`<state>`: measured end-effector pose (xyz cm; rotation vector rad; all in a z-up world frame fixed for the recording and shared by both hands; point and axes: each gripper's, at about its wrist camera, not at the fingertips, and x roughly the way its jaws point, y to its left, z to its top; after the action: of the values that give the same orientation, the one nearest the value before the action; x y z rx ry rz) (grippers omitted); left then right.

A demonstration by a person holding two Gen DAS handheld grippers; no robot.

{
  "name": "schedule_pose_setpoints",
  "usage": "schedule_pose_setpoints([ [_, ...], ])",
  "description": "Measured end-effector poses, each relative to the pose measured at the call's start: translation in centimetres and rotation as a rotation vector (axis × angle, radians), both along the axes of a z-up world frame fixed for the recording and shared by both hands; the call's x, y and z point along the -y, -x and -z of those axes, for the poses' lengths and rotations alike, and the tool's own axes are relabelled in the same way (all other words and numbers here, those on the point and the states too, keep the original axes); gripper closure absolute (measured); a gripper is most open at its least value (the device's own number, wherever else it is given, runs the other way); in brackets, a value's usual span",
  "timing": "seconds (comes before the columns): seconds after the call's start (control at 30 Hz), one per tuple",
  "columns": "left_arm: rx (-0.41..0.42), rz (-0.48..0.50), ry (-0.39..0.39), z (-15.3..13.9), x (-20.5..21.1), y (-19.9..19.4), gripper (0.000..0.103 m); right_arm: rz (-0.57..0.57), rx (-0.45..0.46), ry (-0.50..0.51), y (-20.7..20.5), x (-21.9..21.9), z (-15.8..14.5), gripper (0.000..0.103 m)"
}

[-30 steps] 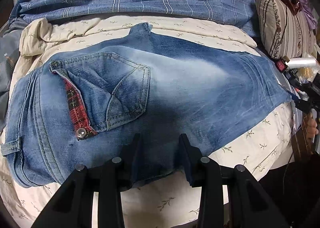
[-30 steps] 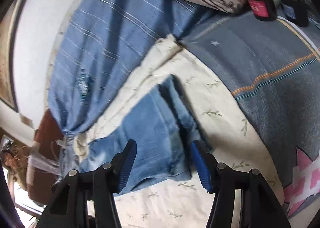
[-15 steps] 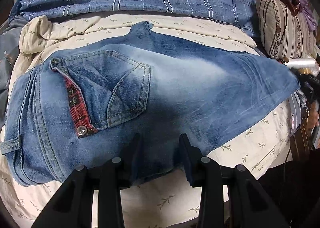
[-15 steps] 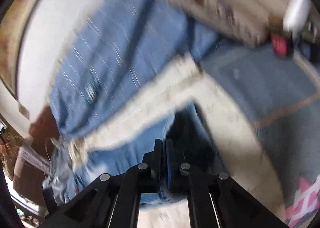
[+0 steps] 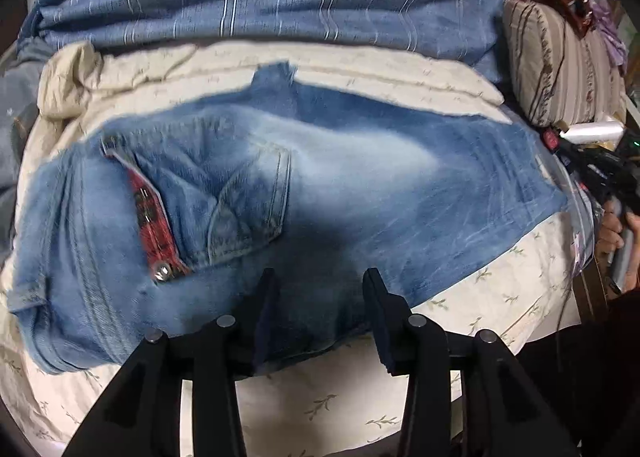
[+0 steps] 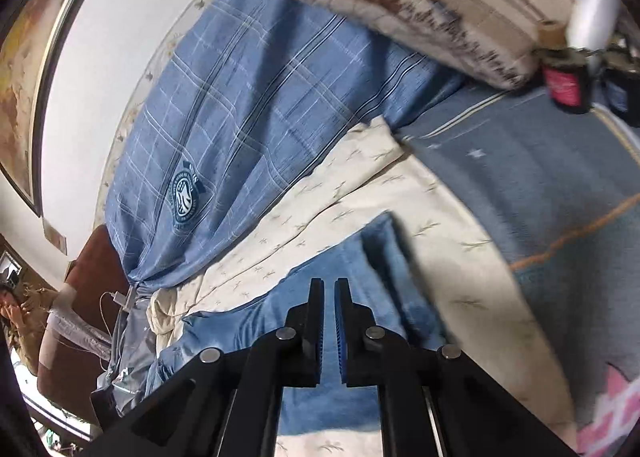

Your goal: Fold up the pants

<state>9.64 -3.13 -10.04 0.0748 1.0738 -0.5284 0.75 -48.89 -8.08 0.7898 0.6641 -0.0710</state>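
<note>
both fingers (image 5: 269, 297) over jeans (image 5: 360, 177) (left spread, right nearly closed).

A second ago the right gripper (image 6: 329, 289) stood with its jaws wide apart over the hem end of the jeans (image 5: 304, 193); half a second ago they had snapped nearly together, and now only a narrow slit remains between the blue pads (image 6: 341, 337), with denim behind it. Whether cloth is pinched there cannot be told. Its view has swung: the blue plaid quilt's (image 6: 248, 105) round crest, earlier out of sight, now sits left of centre. In the left wrist view the far right hem of the jeans, which spread outward half a second ago, has drawn back toward the centre, uncovering the right gripper (image 5: 592, 165) at the right edge.
</note>
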Motion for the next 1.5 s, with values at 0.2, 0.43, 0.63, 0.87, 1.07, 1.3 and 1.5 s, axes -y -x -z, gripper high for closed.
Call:
schedule_pose_setpoints([
  [0.2,-0.020,-0.034,-0.026,0.7,-0.6,-0.8,0.055,-0.138,-0.012,-0.043,-4.1,-3.1,0.9,0.095],
  [0.43,-0.009,-0.016,-0.062,1.4,-0.6,-0.3,0.055,-0.042,-0.246,0.120,-8.2,-3.6,5.0,0.099],
  [0.63,0.011,-0.043,-0.036,-0.1,-1.9,0.1,0.055,0.045,-0.198,0.175,-7.1,-3.7,2.8,0.095],
  [0.87,0.095,-0.199,-0.071,-2.7,-5.7,-1.2,0.055,-0.319,-0.049,0.259,-6.5,-15.0,-0.6,0.095],
  [1.07,0.029,-0.298,-0.137,-0.6,-7.9,-1.6,0.055,-0.318,-0.211,0.300,-8.8,-17.3,2.6,0.095],
  [1.3,0.018,-0.266,-0.247,1.6,-7.0,-1.3,0.050,-0.247,-0.276,0.241,-8.0,-14.1,4.3,0.098],
  [1.5,0.015,-0.230,-0.265,2.0,-7.6,-0.9,0.047,-0.191,-0.214,0.274,-5.6,-12.5,1.9,0.098],
])
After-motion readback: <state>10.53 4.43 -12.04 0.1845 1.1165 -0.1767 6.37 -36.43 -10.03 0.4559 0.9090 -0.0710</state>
